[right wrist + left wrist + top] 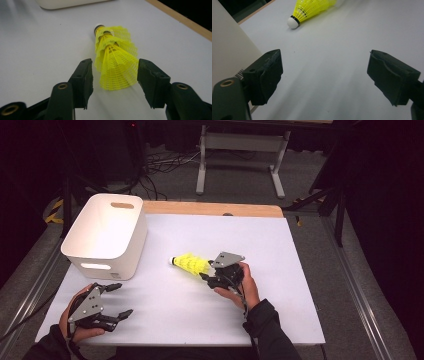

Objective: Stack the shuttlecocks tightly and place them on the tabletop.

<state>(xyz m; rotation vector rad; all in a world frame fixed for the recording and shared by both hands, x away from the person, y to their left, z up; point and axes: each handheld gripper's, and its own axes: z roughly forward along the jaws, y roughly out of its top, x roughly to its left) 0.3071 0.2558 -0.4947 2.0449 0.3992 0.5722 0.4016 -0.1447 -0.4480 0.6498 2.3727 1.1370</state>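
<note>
Shuttlecocks (113,58) lay nested on the table (280,285) between my right gripper (115,75), its jaws apart and untouching; my left gripper (324,72) gaped idle; next, probably, the white bin (107,235).

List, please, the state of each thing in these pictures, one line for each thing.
Yellow shuttlecocks: nested in a stack, lying on their side on the table, white cork tip toward the bin.
White bin: upright, open on top, inside hidden.
Right gripper: open, jaws on both sides of the stack's wide end, not pressing it.
Left gripper: open, nothing between its jaws.
Table: covered with a white sheet.
</note>
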